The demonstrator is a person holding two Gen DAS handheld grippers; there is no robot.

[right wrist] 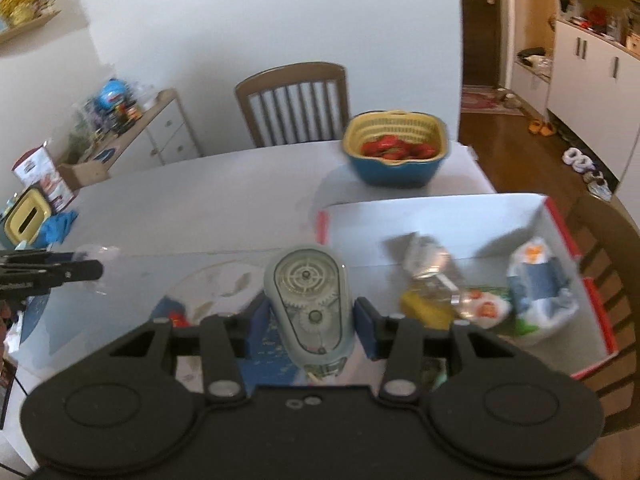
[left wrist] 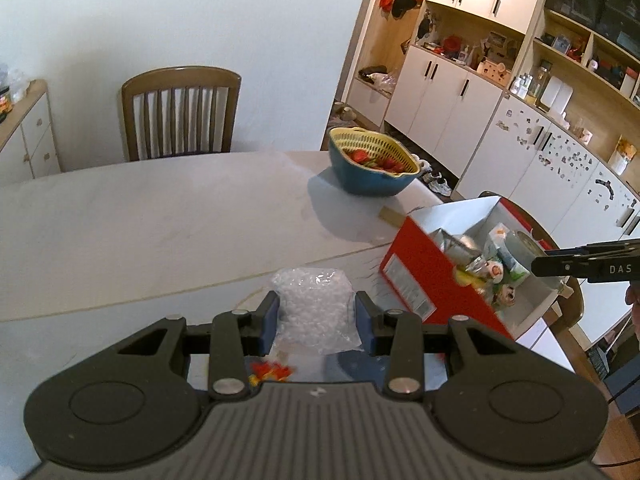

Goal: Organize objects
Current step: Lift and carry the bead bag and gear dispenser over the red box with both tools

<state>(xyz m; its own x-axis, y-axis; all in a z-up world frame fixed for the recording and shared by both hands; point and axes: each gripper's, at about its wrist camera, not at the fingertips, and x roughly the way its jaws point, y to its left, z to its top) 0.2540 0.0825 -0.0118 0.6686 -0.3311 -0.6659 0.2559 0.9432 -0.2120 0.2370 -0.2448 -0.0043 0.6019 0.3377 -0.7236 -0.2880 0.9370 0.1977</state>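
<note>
While left gripper (left wrist: 316, 316) pinches clear bag (left wrist: 314, 308), right gripper (right wrist: 310, 318) clamps tape dispenser (right wrist: 308, 300), red box (right wrist: 576, 248) alongside

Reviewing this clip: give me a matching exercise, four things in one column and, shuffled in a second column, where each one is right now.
Things:
1. clear bag of white pellets
2. transparent gear-filled dispenser
3. red fruit
4. yellow packet

Places:
A. inside the red and white box
B. in the yellow strainer basket sitting in a blue bowl
C. between the fingers of the left gripper
D. between the fingers of the right gripper

Pairs: 1-C, 2-D, 3-B, 4-A
</note>
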